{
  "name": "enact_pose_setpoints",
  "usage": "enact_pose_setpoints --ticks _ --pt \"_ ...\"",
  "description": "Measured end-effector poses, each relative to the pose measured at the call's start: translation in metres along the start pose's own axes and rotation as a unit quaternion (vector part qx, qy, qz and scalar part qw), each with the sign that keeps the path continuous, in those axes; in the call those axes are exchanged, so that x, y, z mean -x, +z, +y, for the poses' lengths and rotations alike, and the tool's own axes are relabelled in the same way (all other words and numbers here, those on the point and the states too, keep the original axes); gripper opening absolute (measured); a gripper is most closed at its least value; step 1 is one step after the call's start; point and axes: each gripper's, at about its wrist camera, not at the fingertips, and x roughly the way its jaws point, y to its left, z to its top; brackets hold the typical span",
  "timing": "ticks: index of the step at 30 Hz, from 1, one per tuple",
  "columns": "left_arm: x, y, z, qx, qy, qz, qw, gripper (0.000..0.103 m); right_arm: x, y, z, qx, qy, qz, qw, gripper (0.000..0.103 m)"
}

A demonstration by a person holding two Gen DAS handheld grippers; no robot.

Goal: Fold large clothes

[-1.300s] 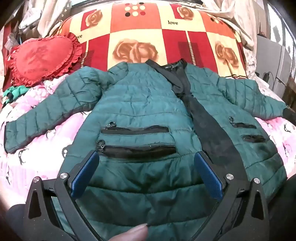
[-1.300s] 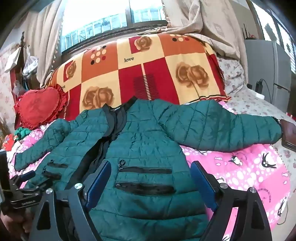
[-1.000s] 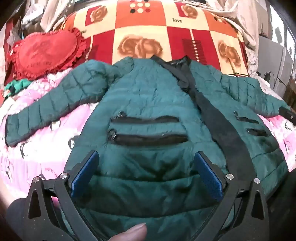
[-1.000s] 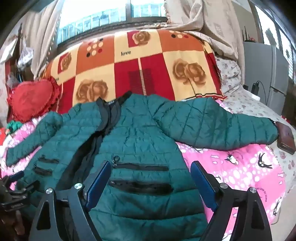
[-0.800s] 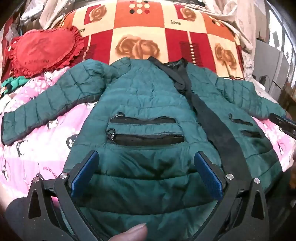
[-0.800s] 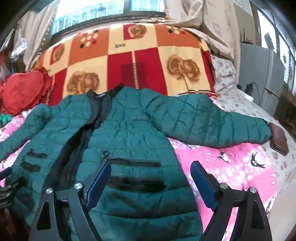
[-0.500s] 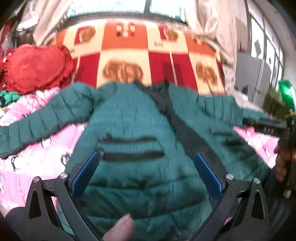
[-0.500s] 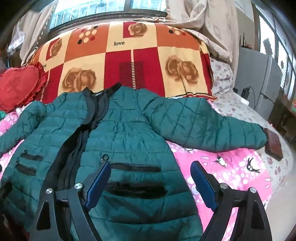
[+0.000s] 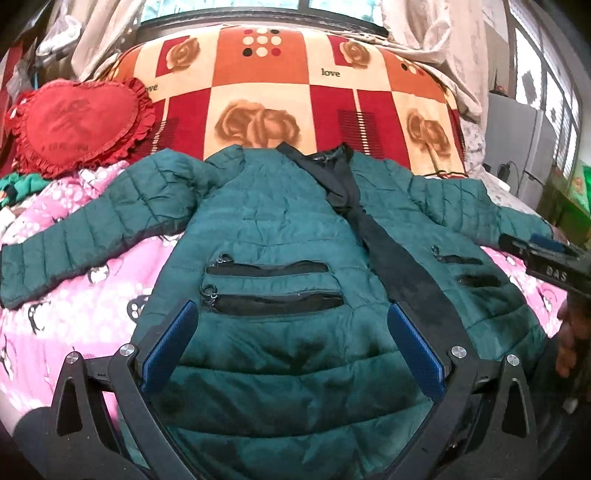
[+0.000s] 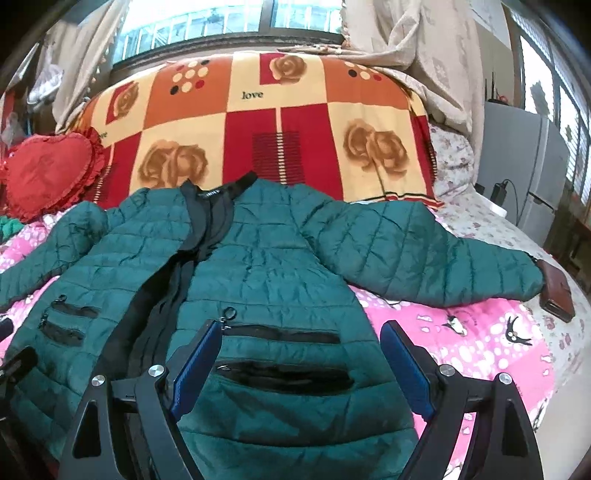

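Both wrist views: fingers (image 9: 168, 343) spread wide above jacket (image 9: 280, 229).

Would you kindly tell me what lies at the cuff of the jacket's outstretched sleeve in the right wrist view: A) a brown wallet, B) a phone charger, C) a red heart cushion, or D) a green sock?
A: a brown wallet lies on the bed at the cuff of the jacket.

Window: we are seeing daylight coming through the window (image 10: 229, 22) behind the bed.
Curtains: beige curtains (image 10: 417, 55) are hanging beside it.
Right side: a grey cabinet (image 10: 517, 162) is standing there.
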Motion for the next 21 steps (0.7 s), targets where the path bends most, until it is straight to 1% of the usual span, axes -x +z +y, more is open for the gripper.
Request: enact_pose_setpoints --ticks 3,7,10,13,15,19,21 --pt "-0.007 0.001 0.008 0.035 -0.010 0.015 0.9992 0.103 0.004 -0.003 -0.002 -0.001 0.014 -0.006 1.000 0.086" --pt "-0.019 -0.001 0.020 0.067 0.005 0.040 0.9969 0.103 0.005 -0.009 -0.014 0.003 0.023 0.003 1.000 0.086" --pt "-0.024 -0.003 0.025 0.083 0.012 0.050 0.9952 0.103 0.008 -0.015 -0.023 0.008 0.018 0.006 1.000 0.086" --pt "-0.025 -0.003 0.018 0.071 0.016 0.049 0.9961 0.103 0.014 -0.020 -0.032 0.006 0.015 0.004 1.000 0.086" --pt "-0.025 -0.005 0.010 0.054 0.017 0.046 0.9973 0.103 0.018 -0.021 -0.035 0.001 0.016 -0.002 1.000 0.086" --pt "-0.023 -0.006 -0.001 0.021 0.028 0.036 0.9988 0.103 0.019 -0.019 -0.033 0.003 0.020 -0.007 1.000 0.086" --pt "-0.023 -0.006 -0.003 0.014 0.028 0.030 0.9990 0.103 0.019 -0.020 -0.030 0.011 0.021 -0.007 1.000 0.086"
